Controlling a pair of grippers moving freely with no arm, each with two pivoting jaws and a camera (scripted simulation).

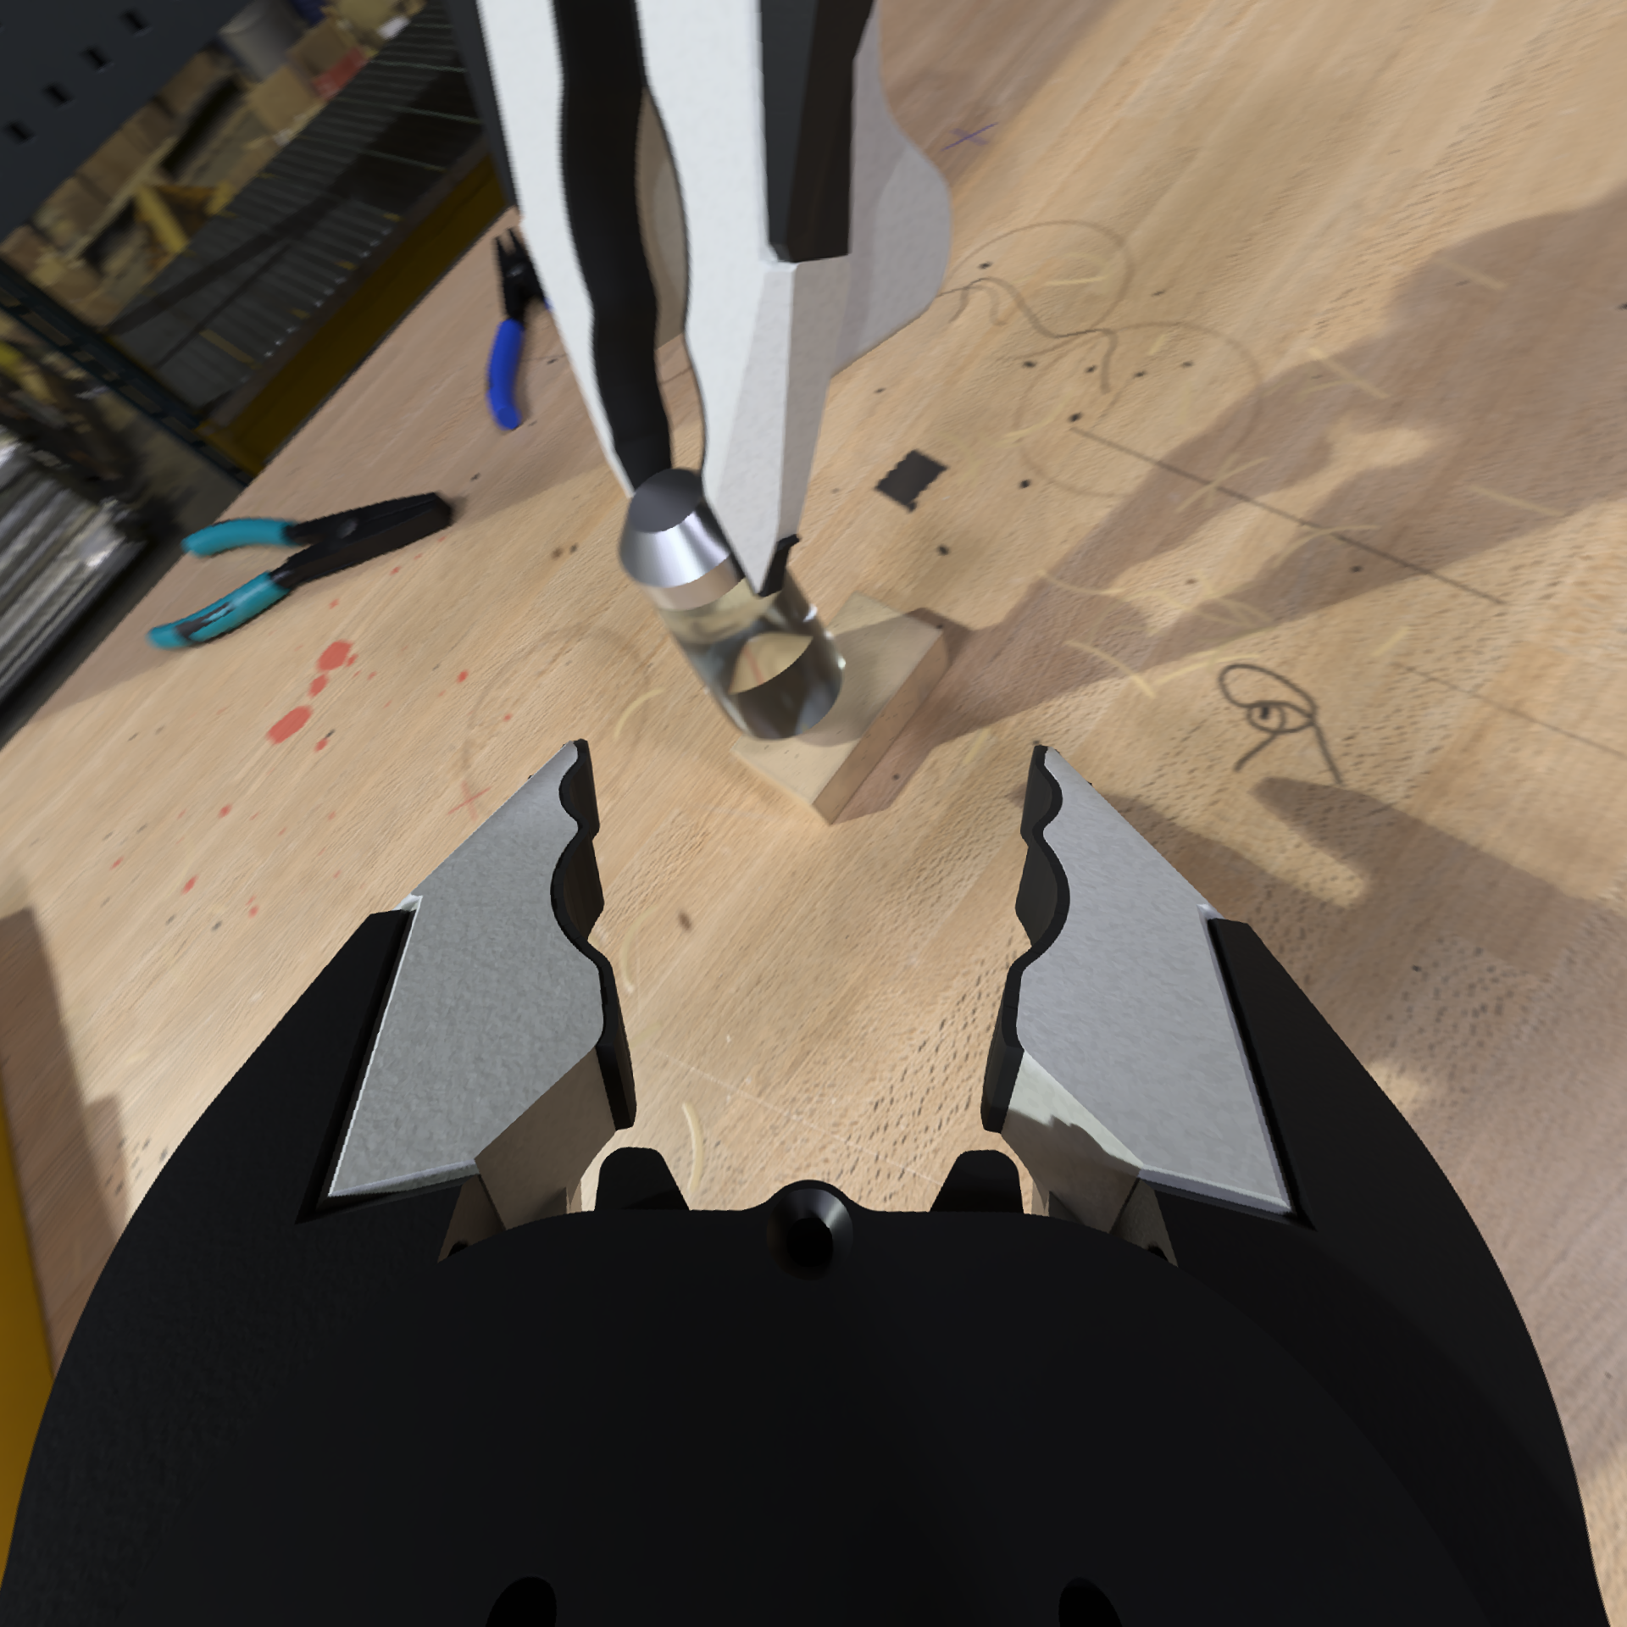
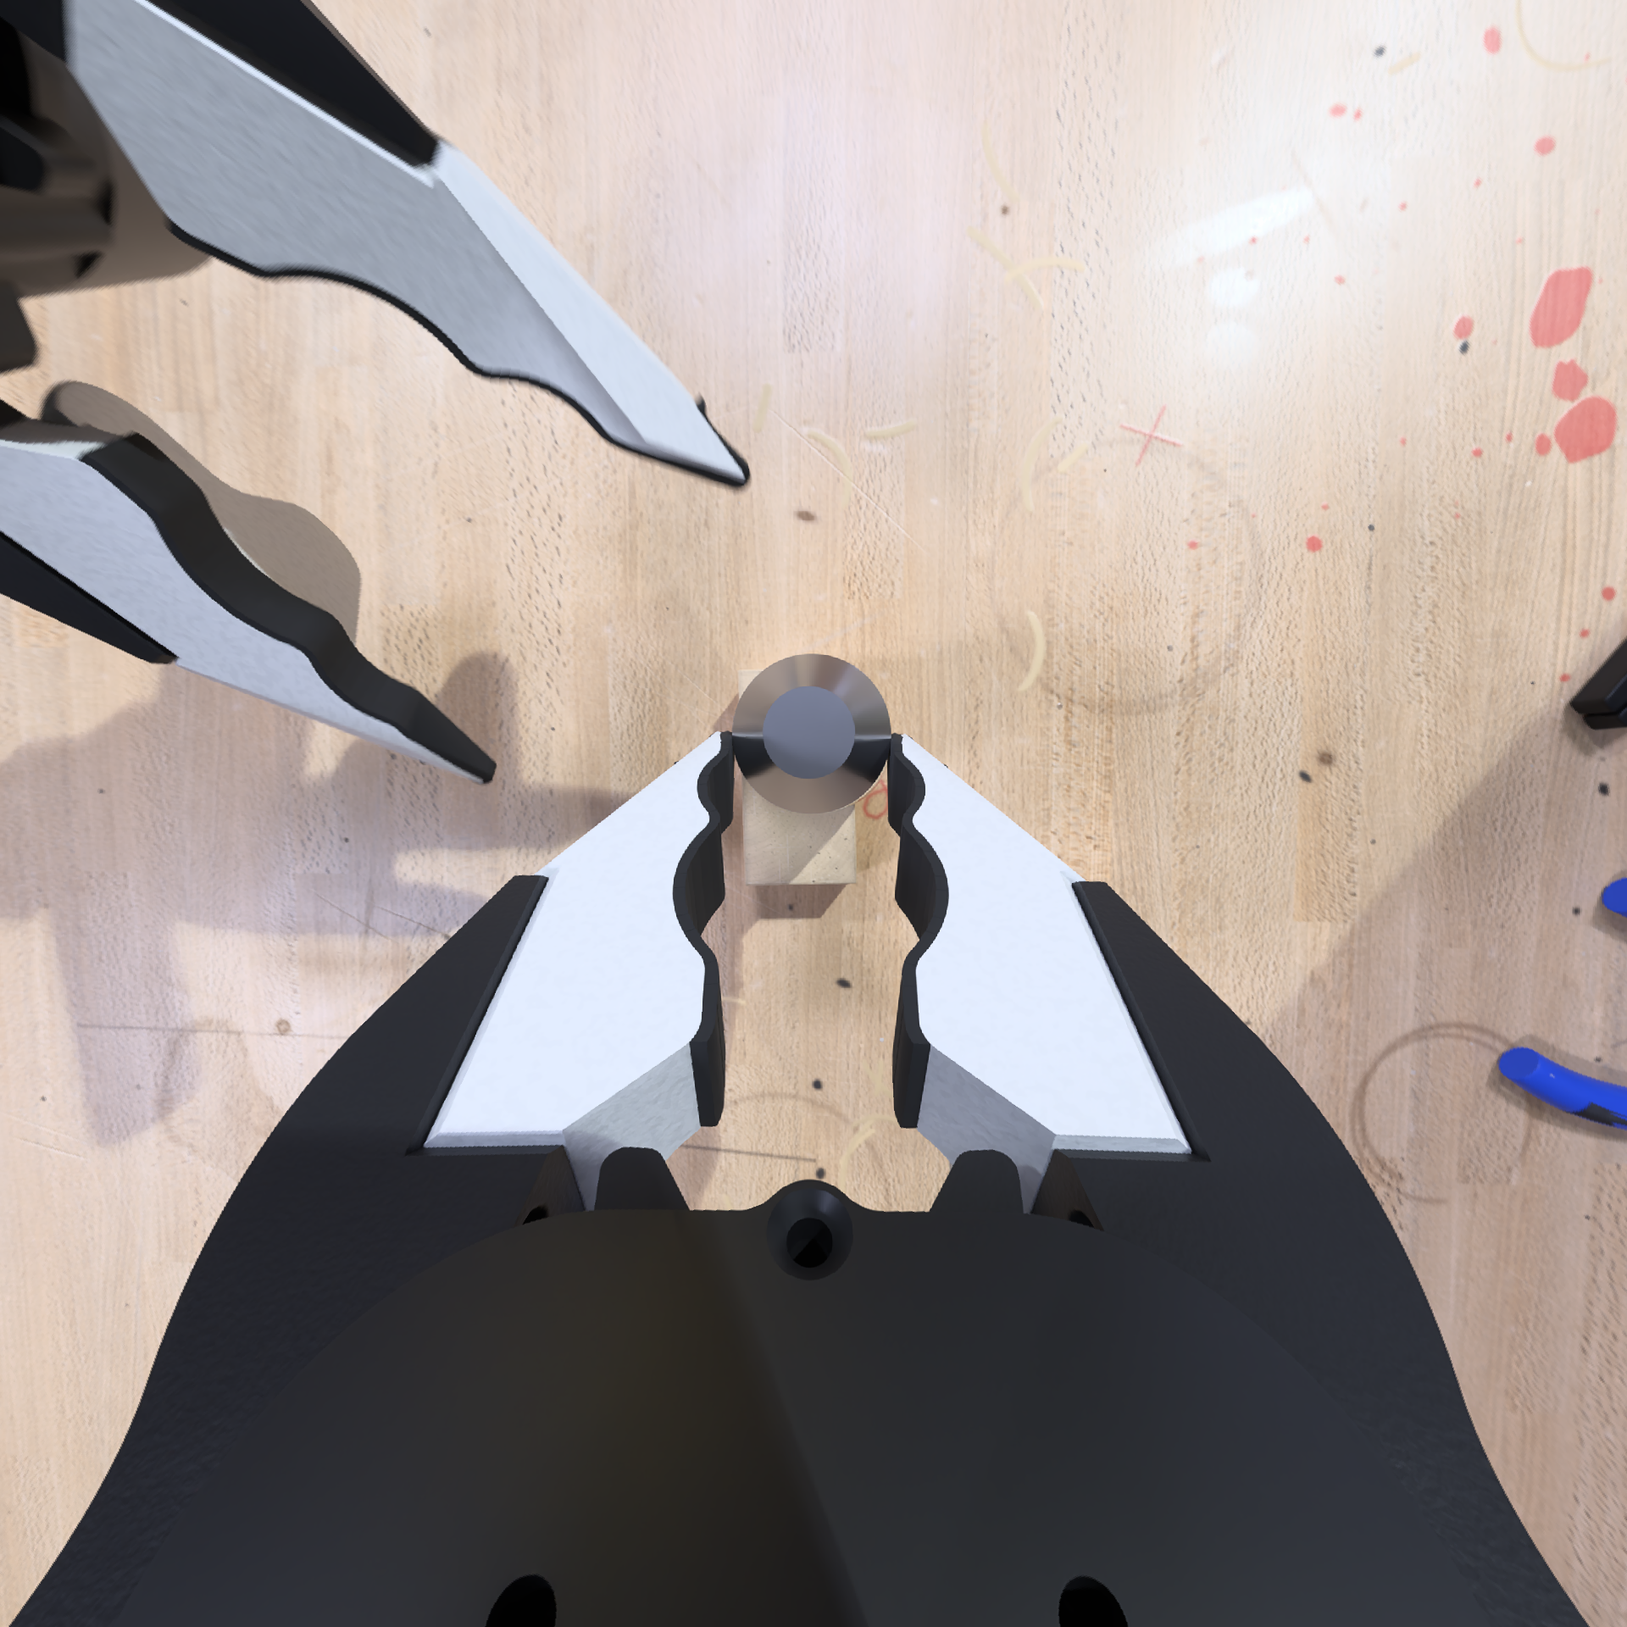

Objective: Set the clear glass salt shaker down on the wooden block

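My right gripper (image 2: 810, 744) points straight down and is shut on the clear glass salt shaker (image 2: 810, 731) at its metal cap. In the left wrist view the shaker (image 1: 766, 660) hangs upright from the right gripper (image 1: 713, 528), over the small wooden block (image 1: 889, 695). Its glass base is at or just above the block's top; I cannot tell if they touch. In the right wrist view the block (image 2: 801, 850) lies directly below the shaker. My left gripper (image 1: 810, 757) is open and empty, a short way in front of the block; it also shows in the right wrist view (image 2: 616, 625).
Teal-handled pliers (image 1: 264, 563) and blue-handled cutters (image 1: 506, 361) lie on the wooden workbench (image 1: 1144, 968) to the left, near its edge. The cutters (image 2: 1558, 1092) also show at the right in the right wrist view. A small black square (image 1: 911, 480) lies beyond the block. Red paint spots (image 1: 299, 713) mark the bench.
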